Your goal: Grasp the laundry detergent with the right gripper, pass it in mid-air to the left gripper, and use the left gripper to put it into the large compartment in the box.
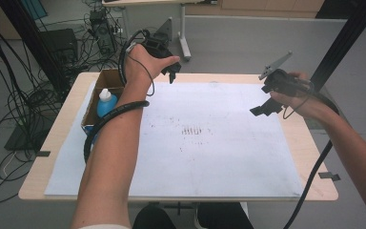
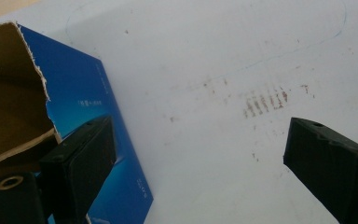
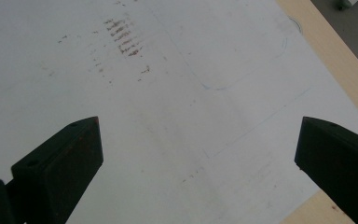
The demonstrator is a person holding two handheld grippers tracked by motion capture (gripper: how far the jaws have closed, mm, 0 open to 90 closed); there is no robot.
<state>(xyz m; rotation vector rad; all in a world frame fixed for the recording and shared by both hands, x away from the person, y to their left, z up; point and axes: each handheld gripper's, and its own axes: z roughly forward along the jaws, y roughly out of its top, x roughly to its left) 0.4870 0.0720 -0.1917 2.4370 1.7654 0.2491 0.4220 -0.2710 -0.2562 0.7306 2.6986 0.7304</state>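
The left tool (image 1: 171, 71) hangs over the far left of the desk (image 1: 310, 143), just beside an open cardboard box (image 1: 106, 78). Its jaws stand wide with nothing in them. A bottle with a white cap (image 1: 106, 101) stands inside the box, so this tool is probably up there to go in for it. The right tool (image 1: 263, 109) waits on the right, over the white sheet (image 1: 209, 152), also wide and holding nothing.
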